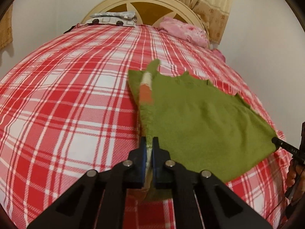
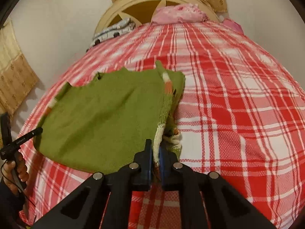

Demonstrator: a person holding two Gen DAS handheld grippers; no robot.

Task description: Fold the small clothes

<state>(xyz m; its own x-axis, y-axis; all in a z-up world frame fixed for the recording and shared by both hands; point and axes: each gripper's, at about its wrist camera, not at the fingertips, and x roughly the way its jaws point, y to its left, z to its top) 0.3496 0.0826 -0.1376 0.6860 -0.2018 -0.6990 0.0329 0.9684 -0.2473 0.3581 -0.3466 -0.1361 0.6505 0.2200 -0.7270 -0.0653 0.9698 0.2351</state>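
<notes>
A small green knit sweater [image 1: 200,118] lies spread on the red and white plaid bed cover [image 1: 66,95]. Its sleeve [image 1: 145,87], striped white and orange, is folded in along the left side. My left gripper [image 1: 150,140] is shut on the sweater's near left edge, with knit cloth pinched between the blue pads. In the right wrist view my right gripper [image 2: 156,143] is shut on the near right edge of the sweater [image 2: 99,118], where a striped sleeve [image 2: 167,84] bunches up. Each view shows the other gripper's tip at the far bottom corner: right gripper [image 1: 275,140], left gripper [image 2: 39,130].
A cream round headboard [image 1: 144,3] stands at the far end of the bed, with a pink pillow [image 1: 183,30] and a grey and white folded cloth [image 1: 112,19] before it. Beige curtains [image 1: 209,0] hang behind. A person's hand [image 2: 17,169] holds the left gripper.
</notes>
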